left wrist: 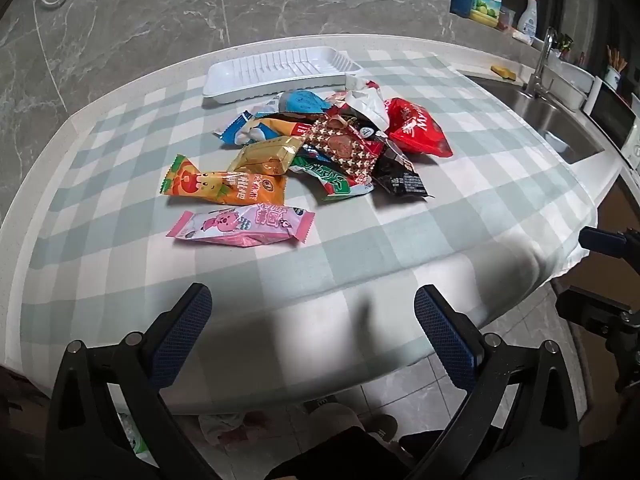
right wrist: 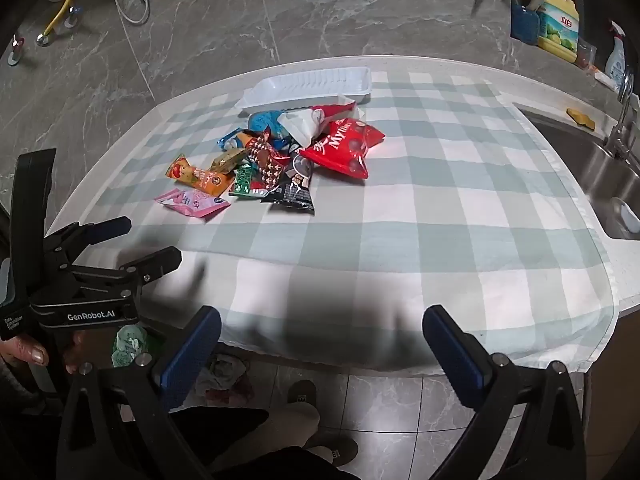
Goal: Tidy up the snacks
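Both grippers hang off the near edge of the checked tablecloth (left wrist: 460,200), tilted steeply down toward it, well short of the snack pile (left wrist: 320,144). The left gripper (left wrist: 312,328) has its jaws spread wide with nothing between them; its blue pads (left wrist: 184,332) frame only cloth. The right gripper (right wrist: 320,344) is likewise wide open and empty. In the right wrist view the left gripper (right wrist: 152,240) shows from the side, a person's fingers (right wrist: 36,354) wrapped on its handle.

The snack pile lies heaped just on the near side of the white tray (left wrist: 280,72), touching its front rim. The pink packet (left wrist: 240,226) and orange packet (left wrist: 224,186) lie nearest the grippers; the red bag (left wrist: 420,128) sits on the pile's sink (left wrist: 560,120) side.
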A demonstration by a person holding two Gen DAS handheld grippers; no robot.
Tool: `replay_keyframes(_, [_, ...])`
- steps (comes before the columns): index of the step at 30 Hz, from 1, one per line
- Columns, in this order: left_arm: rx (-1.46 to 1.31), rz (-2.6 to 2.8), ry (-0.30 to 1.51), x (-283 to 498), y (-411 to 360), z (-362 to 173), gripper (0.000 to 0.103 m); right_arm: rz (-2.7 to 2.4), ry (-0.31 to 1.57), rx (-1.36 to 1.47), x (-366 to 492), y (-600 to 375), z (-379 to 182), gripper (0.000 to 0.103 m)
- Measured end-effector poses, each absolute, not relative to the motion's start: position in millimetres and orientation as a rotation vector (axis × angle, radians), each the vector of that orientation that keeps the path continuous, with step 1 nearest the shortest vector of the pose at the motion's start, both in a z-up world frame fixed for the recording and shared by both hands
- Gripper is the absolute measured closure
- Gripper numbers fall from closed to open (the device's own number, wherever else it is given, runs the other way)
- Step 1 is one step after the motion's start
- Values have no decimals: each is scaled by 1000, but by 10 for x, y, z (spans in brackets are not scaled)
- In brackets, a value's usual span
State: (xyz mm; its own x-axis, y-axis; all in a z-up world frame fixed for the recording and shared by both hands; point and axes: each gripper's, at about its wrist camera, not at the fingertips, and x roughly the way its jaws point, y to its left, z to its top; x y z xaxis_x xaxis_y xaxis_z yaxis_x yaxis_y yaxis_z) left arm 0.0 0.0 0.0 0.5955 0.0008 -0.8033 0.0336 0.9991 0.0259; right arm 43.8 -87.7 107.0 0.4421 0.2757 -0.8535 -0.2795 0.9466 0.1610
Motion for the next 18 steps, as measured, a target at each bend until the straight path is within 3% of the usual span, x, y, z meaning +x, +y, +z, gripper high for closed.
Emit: replay_keyframes(18, [37, -19, 928, -8, -17, 30, 0, 348, 1054, 4, 434, -898, 1083, 0])
